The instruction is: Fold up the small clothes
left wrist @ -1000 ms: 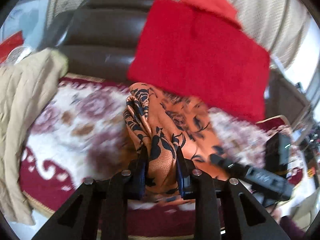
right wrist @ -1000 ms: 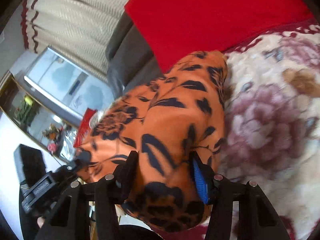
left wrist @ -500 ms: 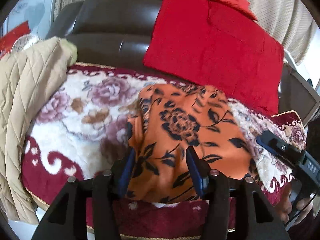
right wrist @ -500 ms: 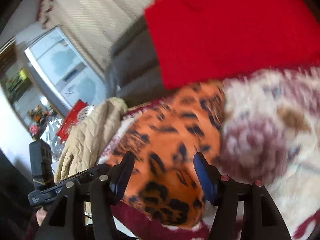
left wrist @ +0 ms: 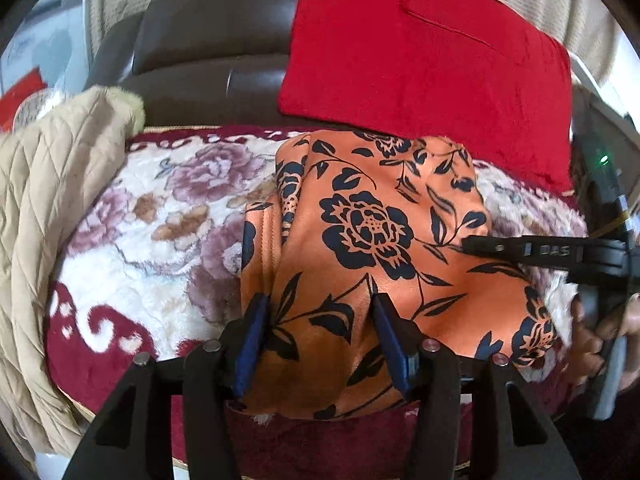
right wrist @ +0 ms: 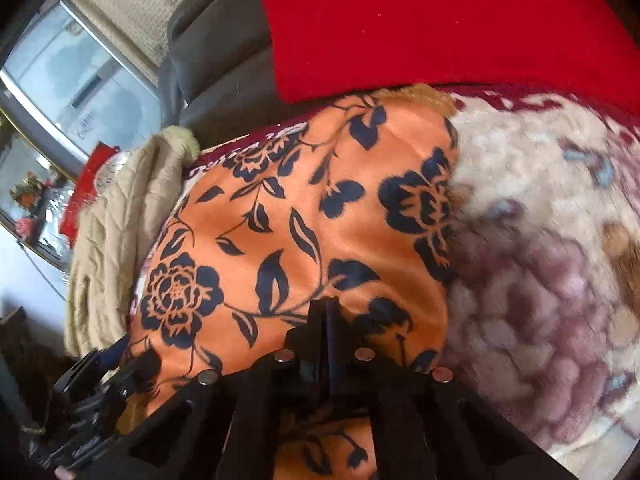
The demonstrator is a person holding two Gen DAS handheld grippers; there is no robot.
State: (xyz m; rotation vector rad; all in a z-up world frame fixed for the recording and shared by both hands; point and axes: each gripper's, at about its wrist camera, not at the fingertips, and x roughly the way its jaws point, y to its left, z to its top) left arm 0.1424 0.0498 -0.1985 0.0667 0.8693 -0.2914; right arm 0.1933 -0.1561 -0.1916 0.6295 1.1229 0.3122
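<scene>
dark brown leather sofa back (left wrist: 208, 36) runs across the rear, w/ a red cushion (left wrist: 424, 64) leaning on it. seat is covered by a plush blanket (left wrist: 160, 216), cream w/ mauve roses & a maroon border. beige quilted jacket (left wrist: 52, 200) heaped at one end. behind the sofa hangs a cream woven curtain (right wrist: 132, 4). off to the side a white cabinet w/ a frosted glass panel (right wrist: 80, 76), red packet (right wrist: 86, 184) & flowers (right wrist: 30, 192) on a gold-edged shelf nearby. daylight is bright, a bit washed out.
</scene>
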